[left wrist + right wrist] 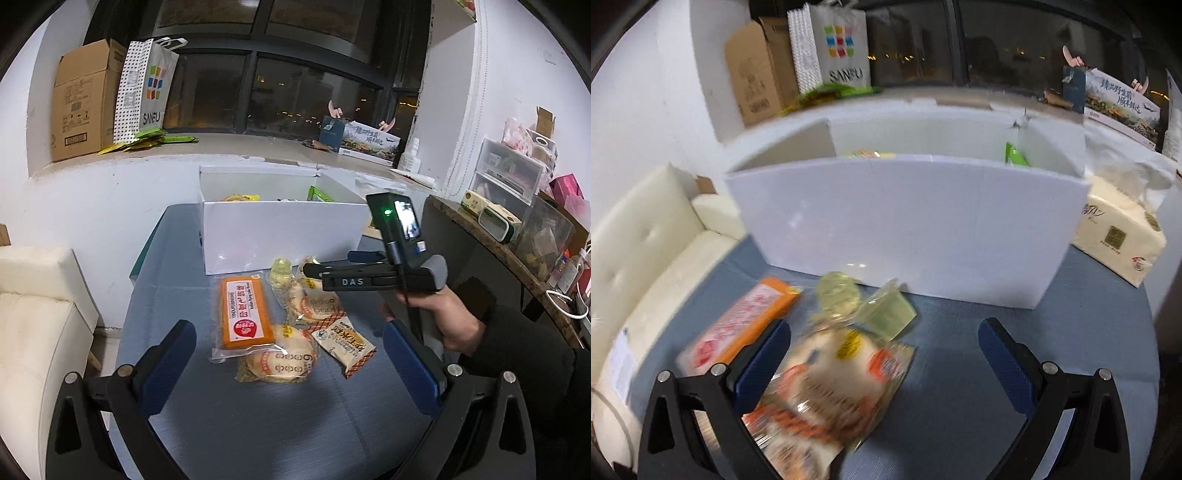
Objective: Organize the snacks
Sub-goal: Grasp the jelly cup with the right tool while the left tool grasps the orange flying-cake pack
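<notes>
Several snack packs lie on the blue table (pixel 258 424) in front of a white open box (pixel 280 236): an orange pack (pixel 245 314), round cracker packs (pixel 280 363), a small brown-edged pack (pixel 345 343) and a pale yellow jelly pack (pixel 280 269). My left gripper (pixel 290 347) is open and empty, hovering near the packs. My right gripper (pixel 884 345) is open and empty, low over a cracker pack (pixel 827 384), with the orange pack (pixel 738 325) at its left and jelly packs (pixel 886 314) ahead. The white box (pixel 905 229) holds a few snacks.
A cream sofa (pixel 33 332) stands left of the table. A tissue pack (pixel 1119 236) sits right of the box. The windowsill behind carries a cardboard box (pixel 85 103), a paper bag (pixel 144 85) and green packets. A cluttered desk (pixel 517 236) stands at the right.
</notes>
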`<state>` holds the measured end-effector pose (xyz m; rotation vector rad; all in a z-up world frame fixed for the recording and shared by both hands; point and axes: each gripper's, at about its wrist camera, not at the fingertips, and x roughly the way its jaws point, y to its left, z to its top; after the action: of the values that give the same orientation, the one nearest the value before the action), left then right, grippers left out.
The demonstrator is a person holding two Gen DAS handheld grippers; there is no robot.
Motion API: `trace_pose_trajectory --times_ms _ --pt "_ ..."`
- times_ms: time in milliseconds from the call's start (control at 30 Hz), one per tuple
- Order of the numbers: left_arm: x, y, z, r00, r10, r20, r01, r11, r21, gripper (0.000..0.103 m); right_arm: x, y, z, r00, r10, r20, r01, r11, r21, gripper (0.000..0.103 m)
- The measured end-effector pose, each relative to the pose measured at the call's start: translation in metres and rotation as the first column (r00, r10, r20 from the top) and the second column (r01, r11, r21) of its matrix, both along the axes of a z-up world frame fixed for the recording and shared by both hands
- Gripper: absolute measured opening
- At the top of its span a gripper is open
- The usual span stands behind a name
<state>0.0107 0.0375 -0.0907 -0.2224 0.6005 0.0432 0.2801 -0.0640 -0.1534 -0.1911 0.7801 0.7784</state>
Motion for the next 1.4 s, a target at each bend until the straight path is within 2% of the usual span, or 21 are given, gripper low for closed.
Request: trace_pose_trajectory --times_ms 167,367,400,433,467,567,633,767,933,1167,1300,1333,1367,1400 --pt "0.0 0.008 -0.006 1.0 0.023 -0.017 -0.023 1.0 -0.017 0.103 0.012 0.014 -0.012 1.0 -0.005 0.006 0.005 0.999 -0.044 0.103" --pt "0.001 0.012 -0.01 0.999 0.038 -0.028 -0.039 0.999 -0.02 0.103 0.018 0.027 -0.019 0.999 0.017 -0.034 -0.019 0.998 -0.062 0.103" --pt "0.001 0.012 -0.011 0.999 0.041 -0.03 -0.041 0.999 -0.021 0.103 0.019 0.028 -0.021 0.999 0.021 -0.049 -0.024 0.998 -0.065 0.094" --pt "0.002 0.013 -0.012 0.999 0.04 -0.034 -0.041 0.999 -0.024 0.103 0.021 0.029 -0.023 0.998 0.026 -0.063 -0.03 0.997 -0.067 0.063" --pt "0.002 0.014 -0.013 0.998 0.043 -0.039 -0.044 0.999 -0.026 0.103 0.021 0.031 -0.025 0.995 0.044 -0.086 -0.05 0.997 -0.066 0.048" --pt "0.004 0.014 -0.016 0.998 0.046 -0.046 -0.047 0.999 -0.027 0.103 0.016 0.033 -0.023 0.998 0.05 -0.046 -0.054 0.994 -0.097 0.05" --pt "0.005 0.013 -0.018 0.998 0.042 -0.05 -0.043 0.999 -0.027 0.103 0.013 0.03 -0.02 0.998 0.054 -0.044 -0.058 0.995 -0.082 0.05" --pt "0.016 0.013 -0.024 0.997 0.029 -0.068 -0.031 0.999 -0.036 0.103 0.0 0.014 -0.006 0.998 0.051 -0.038 -0.052 0.999 -0.017 0.05" --pt "0.045 0.015 -0.035 0.991 0.02 -0.129 -0.025 0.999 -0.041 0.103 -0.026 -0.017 0.021 0.998 0.055 -0.018 -0.053 0.996 0.075 0.05" --pt "0.11 0.026 -0.071 0.955 0.069 -0.289 -0.076 0.997 -0.015 0.103 -0.061 -0.062 0.052 0.999 0.04 0.005 -0.04 0.975 0.217 0.05" --pt "0.142 0.027 -0.091 0.922 0.12 -0.369 -0.104 0.993 0.063 0.103 -0.076 -0.08 0.061 1.0 0.027 0.01 -0.028 0.958 0.285 0.05" --pt "0.149 0.03 -0.099 0.91 0.131 -0.392 -0.116 0.991 0.064 0.103 -0.078 -0.084 0.063 1.0 0.026 0.01 -0.028 0.956 0.291 0.05" --pt "0.154 0.033 -0.108 0.899 0.128 -0.42 -0.126 0.991 0.033 0.101 -0.082 -0.087 0.064 1.0 0.018 0.022 -0.024 0.956 0.292 0.05" --pt "0.154 0.034 -0.11 0.907 0.125 -0.401 -0.128 0.992 0.021 0.101 -0.085 -0.089 0.065 1.0 0.016 0.026 -0.023 0.955 0.295 0.05"
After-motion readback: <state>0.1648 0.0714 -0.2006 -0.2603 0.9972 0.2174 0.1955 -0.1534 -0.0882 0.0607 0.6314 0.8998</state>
